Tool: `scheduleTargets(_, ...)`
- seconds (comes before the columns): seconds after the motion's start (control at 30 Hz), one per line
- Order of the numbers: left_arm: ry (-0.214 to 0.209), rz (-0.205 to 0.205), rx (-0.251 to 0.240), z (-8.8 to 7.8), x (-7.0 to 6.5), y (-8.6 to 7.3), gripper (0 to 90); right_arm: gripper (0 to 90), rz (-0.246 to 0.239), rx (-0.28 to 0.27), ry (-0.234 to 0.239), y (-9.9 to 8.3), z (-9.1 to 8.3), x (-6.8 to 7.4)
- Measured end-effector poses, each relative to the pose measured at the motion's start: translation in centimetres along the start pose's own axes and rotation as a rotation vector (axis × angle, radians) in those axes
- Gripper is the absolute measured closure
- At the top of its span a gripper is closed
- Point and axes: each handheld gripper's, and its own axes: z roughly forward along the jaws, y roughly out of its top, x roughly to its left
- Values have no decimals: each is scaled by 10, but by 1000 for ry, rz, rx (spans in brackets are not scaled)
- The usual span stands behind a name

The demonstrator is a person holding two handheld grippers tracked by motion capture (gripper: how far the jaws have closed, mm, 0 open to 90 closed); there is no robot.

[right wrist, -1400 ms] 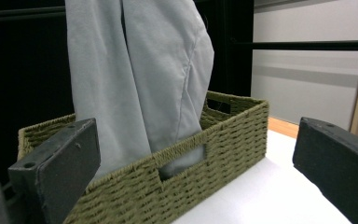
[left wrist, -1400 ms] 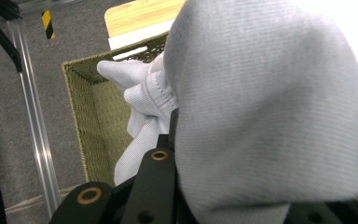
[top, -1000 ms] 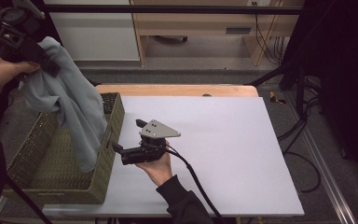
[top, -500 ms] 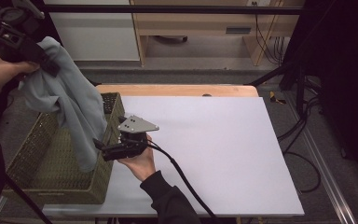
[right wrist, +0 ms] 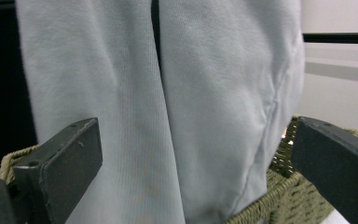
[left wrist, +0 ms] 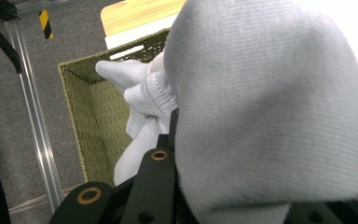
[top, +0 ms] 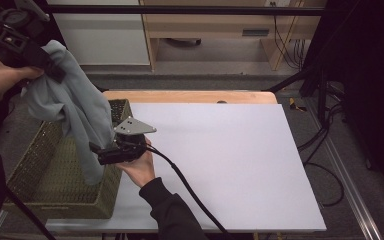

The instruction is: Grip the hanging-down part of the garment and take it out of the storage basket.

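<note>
Grey garment [top: 75,120] hangs from my left gripper [top: 30,52], clamped on its top, over the woven basket [top: 45,185] at the table's [top: 240,165] left edge. My right gripper [top: 102,152] stands wide open, cloth between its jaws but not pinched. Closing too low could snag the basket rim.
</note>
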Motion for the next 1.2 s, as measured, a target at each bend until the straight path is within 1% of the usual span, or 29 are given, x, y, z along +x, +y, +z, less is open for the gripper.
scheduleTargets(0.07, 3, 0, 5, 0, 0, 1, 775, 29, 10, 6, 7, -1, 5, 1)
scheduleTargets(0.13, 5, 1, 2, -1, 0, 1, 775, 29, 7, 10, 7, -2, 8, 1)
scheduleTargets(0.17, 0, 4, 0, -1, 0, 0, 775, 32, 20, 24, 8, -4, 13, 3)
scheduleTargets(0.27, 3, 2, -1, -1, 1, 0, 775, 49, 19, 37, 5, -8, 20, 4)
scheduleTargets(0.37, 4, 5, -3, -2, 0, 0, 775, 98, 22, 62, -9, -11, 26, 4)
scheduleTargets(0.43, 4, 7, -5, -4, 0, -1, 776, 159, 11, 68, -17, -13, 30, 3)
scheduleTargets(0.53, 4, 10, -10, -5, -2, -1, 776, 297, 16, 73, -37, -13, 33, 3)
scheduleTargets(0.57, 3, 15, -9, -6, -2, -1, 776, 355, 11, 79, -53, -13, 34, 3)
scheduleTargets(0.67, 2, 14, -9, -5, -2, -1, 776, 556, -8, 82, -73, -12, 34, 3)
scheduleTargets(0.73, 3, 11, -9, -4, -2, -1, 776, 690, -16, 86, -81, -11, 33, 4)
scheduleTargets(0.8, 3, 10, -8, -3, -1, 0, 775, 798, -23, 90, -76, -11, 32, 4)
scheduleTargets(0.83, 4, 8, -8, -2, -1, 0, 775, 842, -27, 100, -78, -10, 31, 5)
scheduleTargets(0.9, 6, 7, -8, -2, -1, 0, 775, 856, -28, 99, -64, -10, 30, 5)
scheduleTargets(1.07, 4, 6, -13, -5, -1, 0, 776, 862, -33, 109, -68, -7, 27, 5)
scheduleTargets(1.1, 6, 4, -19, -6, -1, -1, 776, 863, -26, 105, -59, -6, 24, 5)
scheduleTargets(1.2, 6, 4, -20, -8, -1, -1, 777, 864, -32, 100, -48, -4, 21, 4)
